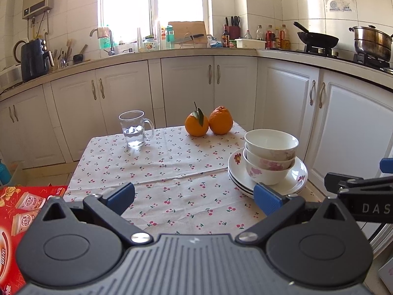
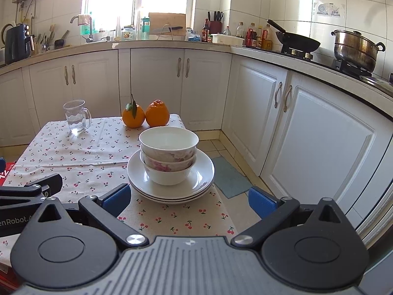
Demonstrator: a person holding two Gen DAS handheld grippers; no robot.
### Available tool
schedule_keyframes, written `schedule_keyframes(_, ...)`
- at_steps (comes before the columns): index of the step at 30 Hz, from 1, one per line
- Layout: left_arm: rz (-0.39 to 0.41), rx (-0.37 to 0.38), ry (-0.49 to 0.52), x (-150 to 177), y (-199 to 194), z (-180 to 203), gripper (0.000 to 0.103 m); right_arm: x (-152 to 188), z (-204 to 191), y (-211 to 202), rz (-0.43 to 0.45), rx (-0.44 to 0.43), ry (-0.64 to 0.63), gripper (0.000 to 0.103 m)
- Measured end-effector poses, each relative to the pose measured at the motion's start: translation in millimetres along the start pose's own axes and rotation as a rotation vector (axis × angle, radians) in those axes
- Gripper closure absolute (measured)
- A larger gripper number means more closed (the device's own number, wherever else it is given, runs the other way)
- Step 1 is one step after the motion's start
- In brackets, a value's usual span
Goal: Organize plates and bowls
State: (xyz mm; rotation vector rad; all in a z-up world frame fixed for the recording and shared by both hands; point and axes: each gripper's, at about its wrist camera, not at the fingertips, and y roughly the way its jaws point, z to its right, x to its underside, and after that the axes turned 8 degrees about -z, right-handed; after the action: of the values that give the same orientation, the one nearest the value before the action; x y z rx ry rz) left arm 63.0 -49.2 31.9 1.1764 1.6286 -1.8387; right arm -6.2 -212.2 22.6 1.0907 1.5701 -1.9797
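Here we hold the left gripper [image 1: 194,196] and right gripper [image 2: 189,200] released, near the bowls [image 2: 169,157] stacked on plates [image 2: 203,184] on the bench [image 1: 172,172].

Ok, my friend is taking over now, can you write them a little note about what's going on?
Left hand-held gripper: open, empty, over the cherry tablecloth.
Right hand-held gripper: open, empty, just short of the dishes.
Three bowls sit nested on a stack of plates at the table's right edge.
Done: the stacking looks finished.
Left: possibly moving the stack; nothing gripped. Glass mug and two oranges stand at the far side.
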Motion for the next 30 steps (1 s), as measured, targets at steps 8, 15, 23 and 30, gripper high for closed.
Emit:
schedule_keyframes(8,0.002,-0.002,-0.006,0.0,-0.6,-0.3,0.001,0.1,0.1,-1.4,0.004,0.000,0.001,0.000)
schedule_keyframes(15,-0.006,-0.002,-0.010,-0.6,0.9,-0.9,0.001,0.1,-0.2,-1.5,0.004,-0.002,0.000,0.000)
schedule_keyframes(23,-0.010,-0.008,-0.009,-1.6,2.6,-1.1,0.001,-0.1,0.4,-1.7,0.006,-0.016,0.000,0.000)
schedule_keyframes(30,-0.010,-0.006,-0.010,-1.3,2.9,-1.7,0.001,0.2,0.4,-2.1,0.007,-0.013,-0.001,0.000)
